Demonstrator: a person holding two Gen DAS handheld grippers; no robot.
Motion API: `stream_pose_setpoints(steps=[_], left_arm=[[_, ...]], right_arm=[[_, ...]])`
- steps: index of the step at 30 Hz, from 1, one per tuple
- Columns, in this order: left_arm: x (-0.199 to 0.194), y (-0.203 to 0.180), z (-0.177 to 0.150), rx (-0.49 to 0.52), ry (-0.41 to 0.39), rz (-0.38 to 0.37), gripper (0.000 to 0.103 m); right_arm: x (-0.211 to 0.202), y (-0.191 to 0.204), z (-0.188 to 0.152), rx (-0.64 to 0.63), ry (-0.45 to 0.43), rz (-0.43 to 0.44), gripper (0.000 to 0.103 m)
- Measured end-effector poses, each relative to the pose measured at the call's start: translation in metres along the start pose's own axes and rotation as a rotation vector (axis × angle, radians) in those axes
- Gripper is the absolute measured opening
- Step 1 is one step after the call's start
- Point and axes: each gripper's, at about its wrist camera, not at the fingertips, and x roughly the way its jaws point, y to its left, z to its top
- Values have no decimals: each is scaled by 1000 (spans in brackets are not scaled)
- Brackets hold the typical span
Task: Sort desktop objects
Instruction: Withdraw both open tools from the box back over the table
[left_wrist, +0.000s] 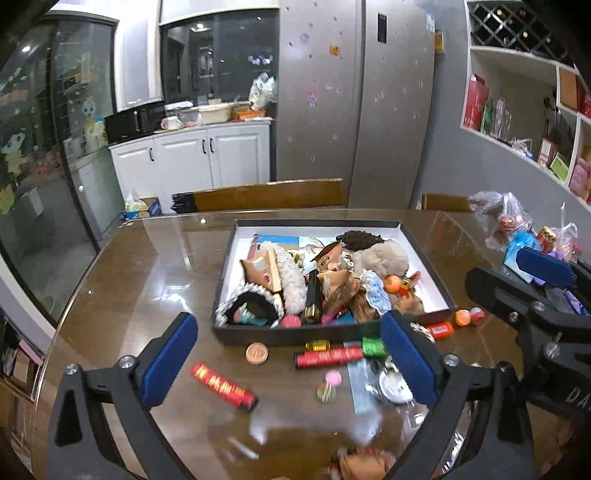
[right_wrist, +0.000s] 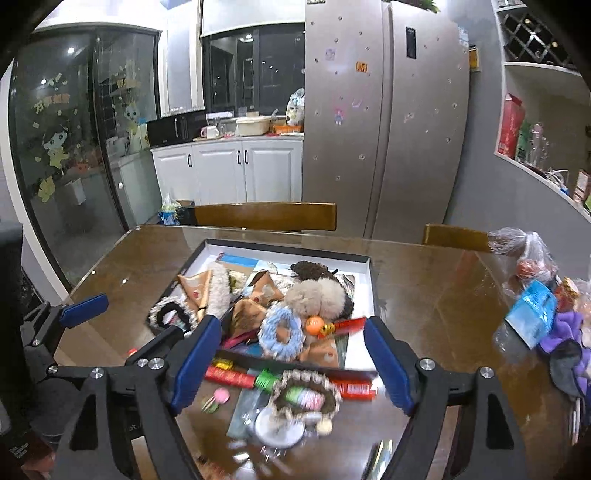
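A glass-covered tabletop (left_wrist: 147, 266) is carrying a black box (left_wrist: 332, 332) that is lying full of hair ties and toys. Just in front of the box, a red tube (left_wrist: 328, 357), another red tube (left_wrist: 223, 384) and a copper coin (left_wrist: 257, 353) are lying loose. The left tool (left_wrist: 288, 354) is hanging over them with fingers apart, gripping nothing. The right tool (right_wrist: 291, 365) is also standing apart above a beaded bracelet (right_wrist: 306, 395).

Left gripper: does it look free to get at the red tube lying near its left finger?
Probably yes. The left gripper is open, and the red tube lies alone on bare table between its fingers, outside the black box, with nothing over it.
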Motion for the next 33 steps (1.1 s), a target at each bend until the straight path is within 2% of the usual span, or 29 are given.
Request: stream_pose_setpoints(steps=[6, 12, 17, 24, 33], left_arm=[[-59, 11, -27, -41, -23, 8, 102], [-98, 11, -64, -33, -39, 10, 103], [-113, 2, -99, 17, -11, 46, 103], [-133, -5, -128, 33, -11, -7, 103], [-144, -10, -151, 31, -3, 1, 103]], right_arm=[[-60, 4, -13, -12, -41, -19, 82], [-105, 12, -47, 1, -57, -39, 82], [-114, 21, -89, 21, -19, -10, 83], [-129, 14, -128, 54, 17, -37, 83], [-143, 11, -150, 60, 28, -47, 83]])
